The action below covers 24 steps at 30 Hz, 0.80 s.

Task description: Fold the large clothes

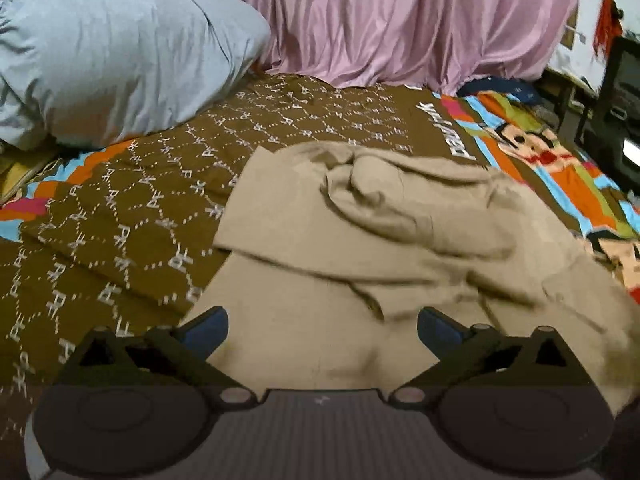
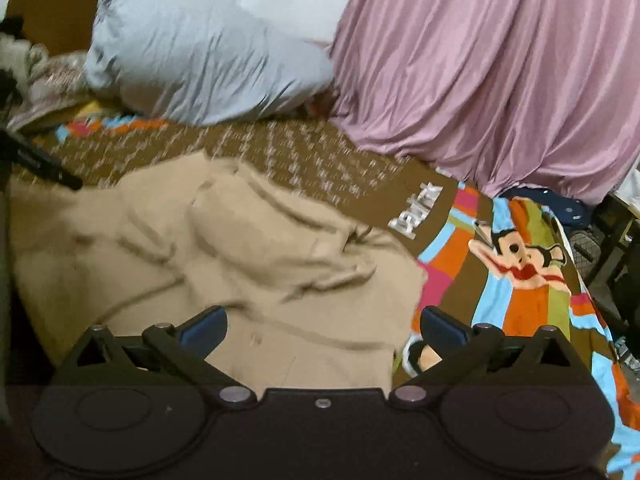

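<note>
A large beige garment [image 1: 360, 240] lies rumpled on the brown patterned bedspread [image 1: 120, 220], with a folded flap on its near left side. It also shows in the right wrist view [image 2: 200, 248], filling the left and middle. My left gripper [image 1: 322, 328] is open and empty, hovering over the garment's near part. My right gripper [image 2: 324, 328] is open and empty above the garment's right edge, its right finger [image 2: 440, 326] over the bedspread [image 2: 320, 160].
A grey pillow [image 1: 120, 60] lies at the back left and a pink curtain [image 1: 400, 20] hangs behind the bed. The bedspread has a colourful cartoon border [image 2: 528, 264] on the right. Dark furniture [image 1: 616, 112] stands beyond the bed's right edge. A black rod [image 2: 40, 160] pokes in at left.
</note>
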Available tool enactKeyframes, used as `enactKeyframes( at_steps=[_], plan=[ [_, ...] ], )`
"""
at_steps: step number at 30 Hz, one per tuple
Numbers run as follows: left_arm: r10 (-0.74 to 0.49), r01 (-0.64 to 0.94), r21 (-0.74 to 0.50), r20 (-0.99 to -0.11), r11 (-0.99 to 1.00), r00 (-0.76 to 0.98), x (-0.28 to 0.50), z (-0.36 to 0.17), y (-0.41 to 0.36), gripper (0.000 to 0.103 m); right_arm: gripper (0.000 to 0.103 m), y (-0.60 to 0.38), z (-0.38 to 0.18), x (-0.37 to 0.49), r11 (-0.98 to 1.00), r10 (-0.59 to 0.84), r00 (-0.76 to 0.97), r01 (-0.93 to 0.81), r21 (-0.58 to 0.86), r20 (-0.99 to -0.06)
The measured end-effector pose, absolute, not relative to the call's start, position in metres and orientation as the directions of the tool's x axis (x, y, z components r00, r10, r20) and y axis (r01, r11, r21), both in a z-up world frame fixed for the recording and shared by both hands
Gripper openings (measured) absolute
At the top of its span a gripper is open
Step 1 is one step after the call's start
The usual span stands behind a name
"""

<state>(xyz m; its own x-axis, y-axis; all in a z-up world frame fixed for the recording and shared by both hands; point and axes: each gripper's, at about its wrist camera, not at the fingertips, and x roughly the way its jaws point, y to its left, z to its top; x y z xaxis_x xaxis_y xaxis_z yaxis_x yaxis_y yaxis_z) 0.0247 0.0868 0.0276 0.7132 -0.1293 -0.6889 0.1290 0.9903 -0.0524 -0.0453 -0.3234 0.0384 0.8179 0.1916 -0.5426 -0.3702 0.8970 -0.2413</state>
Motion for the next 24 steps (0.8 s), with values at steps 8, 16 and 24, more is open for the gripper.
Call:
enactKeyframes(
  at_steps=[8,16,24],
  plan=[
    [-0.124,0.186,0.005,-0.727,0.983,0.676,-0.010,0.015,0.060,0.102,0.102,-0.269,-0.014,-0.075,0.739,0.151,0.677,-0.561,-0.373,-0.720],
    [-0.147,0.286,0.045,-0.775,0.957,0.615,-0.010,0.000,0.029,0.102,0.102,-0.252,-0.062,-0.083,0.690,0.098,0.518,-0.651,-0.317,-0.850],
    [-0.173,0.324,0.047,-0.767,0.945,0.617,-0.015,0.000,0.023,0.102,0.102,-0.236,-0.081,-0.080,0.646,0.000,0.528,-0.648,-0.403,-0.849]
  ],
)
